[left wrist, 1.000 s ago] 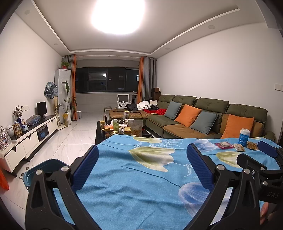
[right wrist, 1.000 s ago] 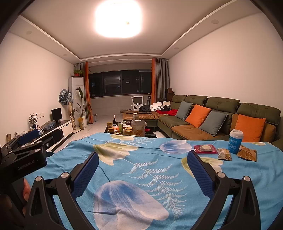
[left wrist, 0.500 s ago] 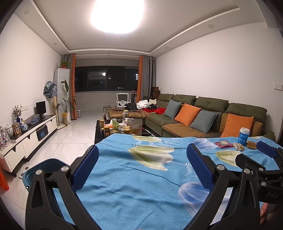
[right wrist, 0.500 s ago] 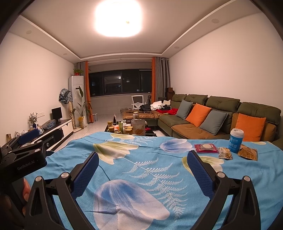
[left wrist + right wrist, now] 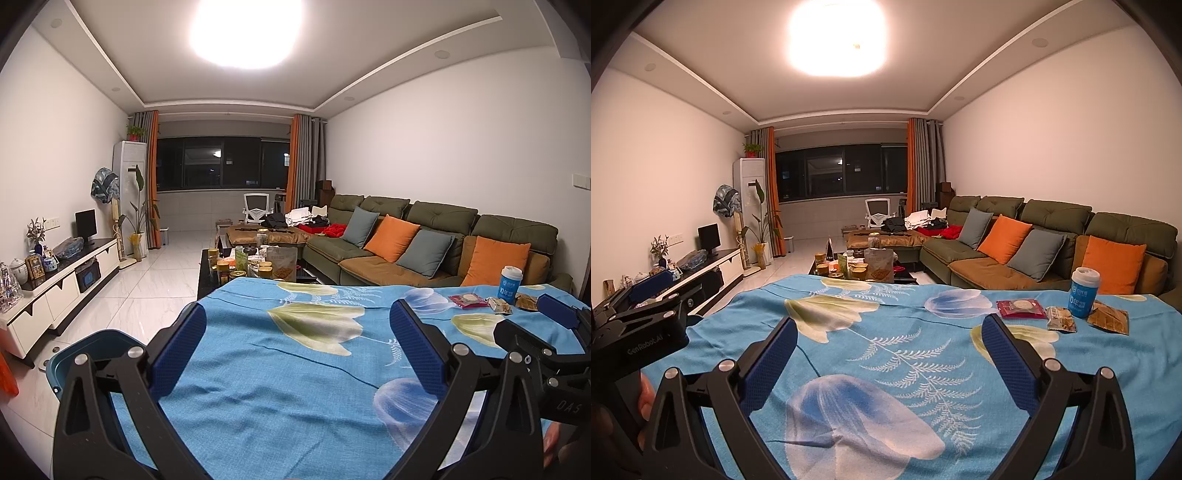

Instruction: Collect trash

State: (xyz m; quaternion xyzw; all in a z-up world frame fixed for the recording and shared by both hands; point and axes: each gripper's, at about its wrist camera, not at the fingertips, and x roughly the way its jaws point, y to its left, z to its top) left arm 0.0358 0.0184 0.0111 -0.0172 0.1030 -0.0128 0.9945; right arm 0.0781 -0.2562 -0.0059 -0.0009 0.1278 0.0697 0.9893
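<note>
On the blue flowered tablecloth at the far right lie a red wrapper, a small brown snack pack and a brown packet, beside a blue cup with a white lid. They also show in the left wrist view: red wrapper, cup. A teal bin stands on the floor left of the table. My left gripper is open and empty above the cloth. My right gripper is open and empty, well short of the wrappers.
A green sofa with orange and grey cushions runs along the right wall. A black coffee table crowded with jars and packets stands beyond the table. A white TV cabinet lines the left wall. White tiled floor lies between.
Both views have shifted only slightly; the grippers stay open and empty over the cloth. Nothing on the table has moved.
</note>
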